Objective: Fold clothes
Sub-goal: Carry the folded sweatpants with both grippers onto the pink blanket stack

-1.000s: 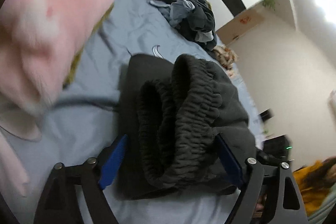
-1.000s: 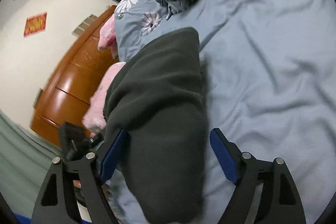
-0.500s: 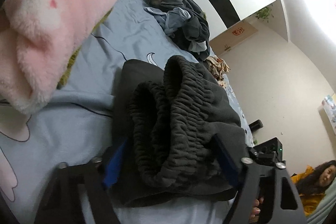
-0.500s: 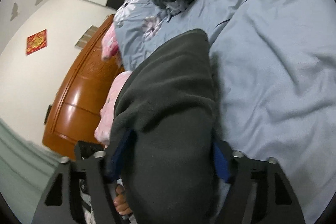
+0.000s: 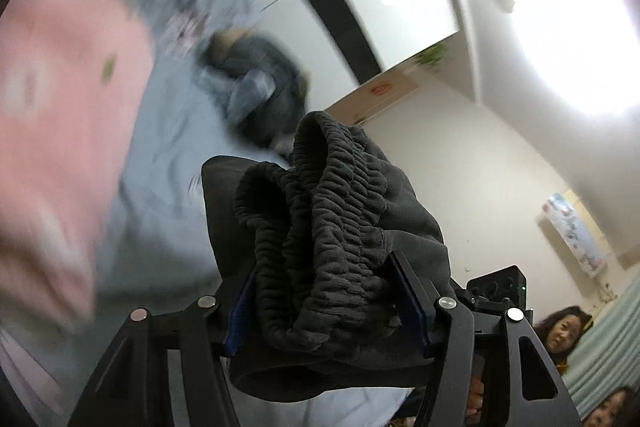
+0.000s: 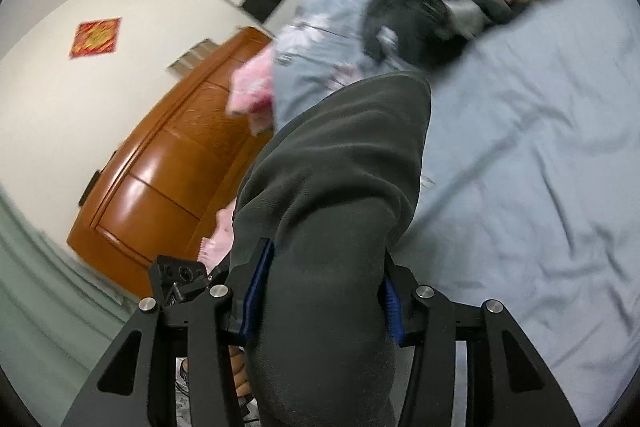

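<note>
Folded dark grey sweatpants (image 5: 332, 227) hang lifted above the blue bed sheet (image 5: 160, 187). My left gripper (image 5: 326, 299) has its jaws closing on the bunched elastic waistband end, blue pads pressing into the cloth on both sides. In the right wrist view the other end of the sweatpants (image 6: 336, 195) runs up between the fingers of my right gripper (image 6: 320, 291), whose jaws are also closing and squeeze the thick fold. The stretch of the garment between the two grips is hidden.
A pile of dark and pale clothes (image 5: 256, 87) (image 6: 432, 19) lies further up the bed. A pink fluffy blanket (image 5: 52, 131) fills the left. A wooden headboard (image 6: 168, 163) stands left of the bed. Two people (image 5: 564, 331) sit at the lower right.
Both grippers closed from wide open onto the sweatpants and rose, lifting the garment off the sheet. The views tilted upward, showing more wall and ceiling.
</note>
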### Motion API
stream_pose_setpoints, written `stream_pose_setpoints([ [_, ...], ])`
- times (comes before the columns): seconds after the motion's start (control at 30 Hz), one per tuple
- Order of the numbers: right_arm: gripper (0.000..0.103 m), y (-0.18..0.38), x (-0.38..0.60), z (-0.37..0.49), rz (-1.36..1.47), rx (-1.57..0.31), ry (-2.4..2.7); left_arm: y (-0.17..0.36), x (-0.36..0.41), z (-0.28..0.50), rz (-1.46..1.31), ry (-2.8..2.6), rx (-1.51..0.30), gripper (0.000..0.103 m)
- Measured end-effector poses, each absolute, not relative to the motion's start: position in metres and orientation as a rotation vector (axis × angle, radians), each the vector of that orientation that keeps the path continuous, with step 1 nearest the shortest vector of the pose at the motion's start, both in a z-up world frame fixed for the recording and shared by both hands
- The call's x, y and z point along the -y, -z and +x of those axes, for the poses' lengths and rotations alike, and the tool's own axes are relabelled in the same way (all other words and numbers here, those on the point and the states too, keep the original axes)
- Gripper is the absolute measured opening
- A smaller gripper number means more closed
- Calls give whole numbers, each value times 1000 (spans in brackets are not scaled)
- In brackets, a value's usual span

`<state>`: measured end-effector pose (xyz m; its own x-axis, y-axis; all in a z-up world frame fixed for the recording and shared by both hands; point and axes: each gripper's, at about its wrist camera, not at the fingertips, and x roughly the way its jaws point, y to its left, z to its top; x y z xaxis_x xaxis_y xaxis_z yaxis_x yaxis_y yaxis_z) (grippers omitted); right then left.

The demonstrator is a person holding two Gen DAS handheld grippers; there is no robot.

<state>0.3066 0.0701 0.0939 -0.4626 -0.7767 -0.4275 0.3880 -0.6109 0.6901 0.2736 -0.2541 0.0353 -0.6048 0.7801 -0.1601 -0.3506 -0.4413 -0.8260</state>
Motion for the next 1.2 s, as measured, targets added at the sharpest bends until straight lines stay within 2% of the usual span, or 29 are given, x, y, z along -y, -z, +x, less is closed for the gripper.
stream_pose_setpoints([
  [0.17, 50, -145, 3, 284, 904, 601, 2034, -88, 323, 258, -572, -2151, 988, 64],
  [0.3, 50, -155, 80, 255, 894, 572, 1950, -112, 402, 239, -544, -2261, 942, 64],
  [0.47, 50, -124, 169, 218, 971, 641, 1794, -118, 477, 224, -628, -2390, 885, 64],
  [0.63, 50, -71, 224, 200, 1080, 675, 1698, -81, 522, 207, -752, -2450, 908, 64],
  [0.73, 50, -36, 242, 193, 1176, 645, 1706, -40, 532, 197, -850, -2441, 960, 64],
  [0.8, 50, -19, 247, 189, 1209, 605, 1729, -24, 531, 196, -861, -2456, 929, 64],
  [0.97, 51, -21, 248, 186, 1212, 576, 1737, -31, 524, 199, -836, -2501, 871, 66],
  [1.07, 54, -37, 246, 198, 1159, 484, 1819, -42, 518, 216, -832, -2574, 796, 68],
  [1.17, 58, -46, 237, 222, 1071, 352, 1944, -52, 505, 241, -818, -2676, 708, 75],
  [1.2, 61, -48, 233, 232, 1036, 315, 1986, -53, 501, 251, -804, -2708, 694, 81],
])
